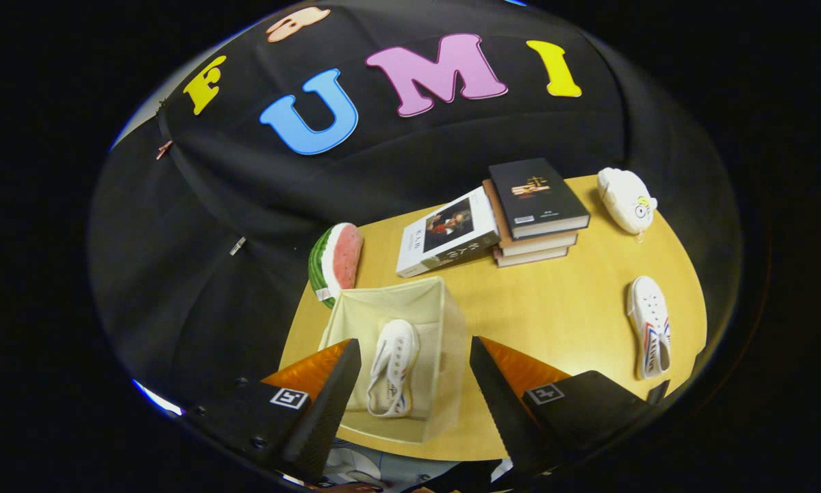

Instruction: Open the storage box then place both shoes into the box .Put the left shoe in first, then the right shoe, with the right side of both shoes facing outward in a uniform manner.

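- Your gripper (413, 380) fingers are spread wide and hold nothing; the left finger (328, 404) covers the near left corner of the storage box (444, 322), so you can't see that wall.
- The shoe inside the box (393, 370) lies on its side; which side faces out can't be told, its markings are too small.
- The right finger hides the table edge (478, 438) next to the box.
- The second shoe (650, 329), far right on the table, has stripes too small to make out.
- The watermelon slice (335, 263) is partly hidden behind the box's far rim.
- The lower books in the stack (530, 250) show edges only; cover print is illegible.
- The white plush toy (626, 198) is distorted at the far right.
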Demonstrator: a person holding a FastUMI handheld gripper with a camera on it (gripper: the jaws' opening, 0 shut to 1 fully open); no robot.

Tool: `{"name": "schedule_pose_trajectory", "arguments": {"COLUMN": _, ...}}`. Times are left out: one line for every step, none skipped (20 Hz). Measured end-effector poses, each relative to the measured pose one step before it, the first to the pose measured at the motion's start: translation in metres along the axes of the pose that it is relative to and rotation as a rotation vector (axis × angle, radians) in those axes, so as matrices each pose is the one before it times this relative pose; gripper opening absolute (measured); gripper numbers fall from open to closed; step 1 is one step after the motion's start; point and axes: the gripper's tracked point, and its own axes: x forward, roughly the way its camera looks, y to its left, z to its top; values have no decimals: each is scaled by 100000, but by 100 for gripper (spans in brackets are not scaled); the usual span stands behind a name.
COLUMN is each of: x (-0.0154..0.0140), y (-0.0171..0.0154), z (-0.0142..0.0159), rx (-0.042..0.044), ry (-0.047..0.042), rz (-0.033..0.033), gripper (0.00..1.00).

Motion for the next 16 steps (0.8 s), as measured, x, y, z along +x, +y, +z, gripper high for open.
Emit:
{"name": "schedule_pose_trajectory", "arguments": {"x": -560, "y": -1934, "z": 570, "rx": -207, "ry": -802, "rz": -1774, "gripper": 99}}
{"name": "schedule_pose_trajectory", "arguments": {"x": -663, "y": -2003, "z": 588, "rx": 493, "ry": -8, "rz": -1084, "gripper": 99}}
{"name": "schedule_pose_trajectory", "arguments": {"x": -875, "y": -1886, "z": 479, "rx": 596, "ry": 511, "rz": -617, "gripper": 99}}
{"name": "schedule_pose_trajectory", "arguments": {"x": -862, "y": -2032, "z": 793, "rx": 252, "ry": -787, "rz": -893, "gripper": 99}}
{"name": "schedule_pose_trajectory", "arguments": {"x": -649, "y": -2247, "z": 781, "rx": -455, "ry": -1448, "rz": -1309, "gripper": 99}}
{"name": "schedule_pose_trajectory", "arguments": {"x": -447, "y": -2506, "z": 350, "rx": -1165, "ry": -580, "rz": -1985, "gripper": 99}}
{"name": "schedule_pose_trajectory", "arguments": {"x": -398, "y": -2441, "z": -76, "rx": -1167, "ry": 397, "rz": -2339, "gripper": 99}}
{"name": "schedule_pose_trajectory", "arguments": {"x": -210, "y": -2235, "z": -178, "rx": -788, "ry": 733, "rz": -1707, "gripper": 99}}
{"name": "schedule_pose_trajectory", "arguments": {"x": -40, "y": -2236, "z": -380, "rx": 295, "ry": 1420, "rz": -1103, "gripper": 99}}
{"name": "schedule_pose_trajectory", "arguments": {"x": 220, "y": -2199, "z": -573, "rx": 1610, "ry": 2174, "rz": -1334, "gripper": 99}}
{"name": "schedule_pose_trajectory", "arguments": {"x": 291, "y": -2003, "z": -512, "rx": 2190, "ry": 2060, "rz": -629, "gripper": 99}}
{"name": "schedule_pose_trajectory", "arguments": {"x": 361, "y": -1913, "z": -500, "rx": 1631, "ry": 2011, "rz": -606, "gripper": 99}}
{"name": "schedule_pose_trajectory", "arguments": {"x": 511, "y": -2034, "z": -394, "rx": 689, "ry": 1601, "rz": -1444, "gripper": 99}}
{"name": "schedule_pose_trajectory", "arguments": {"x": 652, "y": -1998, "z": -294, "rx": -572, "ry": 935, "rz": -1432, "gripper": 99}}
{"name": "schedule_pose_trajectory", "arguments": {"x": 724, "y": -1895, "z": -433, "rx": -1463, "ry": 958, "rz": -1609, "gripper": 99}}
{"name": "schedule_pose_trajectory", "arguments": {"x": 853, "y": -1634, "z": -487, "rx": -1698, "ry": 820, "rz": -1466, "gripper": 99}}
